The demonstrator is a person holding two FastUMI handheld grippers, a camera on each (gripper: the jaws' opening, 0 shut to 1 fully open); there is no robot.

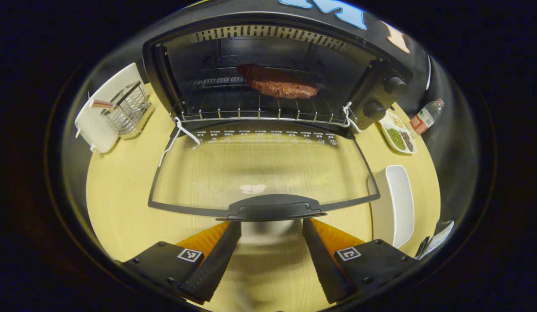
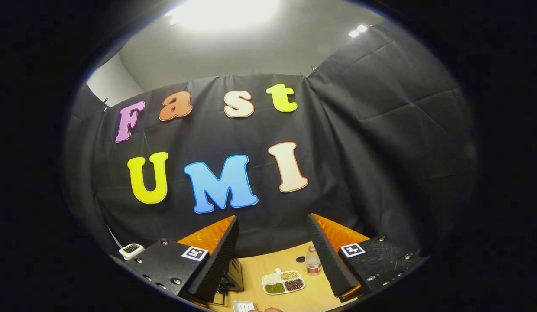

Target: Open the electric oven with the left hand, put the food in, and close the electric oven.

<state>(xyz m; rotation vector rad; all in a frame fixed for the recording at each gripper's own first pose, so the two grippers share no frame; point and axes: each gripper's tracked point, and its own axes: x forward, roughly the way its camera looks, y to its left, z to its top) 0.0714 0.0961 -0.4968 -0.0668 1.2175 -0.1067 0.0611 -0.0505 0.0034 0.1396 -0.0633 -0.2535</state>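
Two grippers, both with fingers spread apart and nothing between them. Your left gripper (image 1: 272, 255) sits low over the tabletop (image 1: 121, 195), just near of the handle (image 1: 275, 208) on the oven door (image 1: 262, 169); handle edge lies close ahead of the fingertips, whether touching you cannot tell. Door is folded fully down, flat, glass facing up, wood showing through it. White cords (image 1: 182, 132) hang at both hinge corners. Electric oven (image 1: 268, 69) cavity is open at the far side, food (image 1: 277, 82), a brown meat slab, lying on the wire rack (image 1: 251, 113) inside, toward the right half. Two knobs (image 1: 383, 97) on the oven's right panel.

Open room: bare tabletop left of the door and near of it around your gripper. Right of the door a white rectangular dish (image 1: 398, 203) stands just beside the door edge, so that side is tight. Far left, a white tray (image 1: 97, 112) carries a wire basket (image 1: 127, 108) with a stick-like item across it. Far right, a divided plate (image 1: 398, 134) holds green, dark and pale grains in separate compartments; a bottle (image 1: 424, 117) lies just beyond it.

Your right gripper (image 2: 272, 255) is raised and tilted up toward the booth wall, well above the tabletop (image 2: 290, 264). Below its fingers: the divided plate (image 2: 283, 281), the bottle (image 2: 312, 261) upright far of it, a corner of the oven (image 2: 234, 273) at left.
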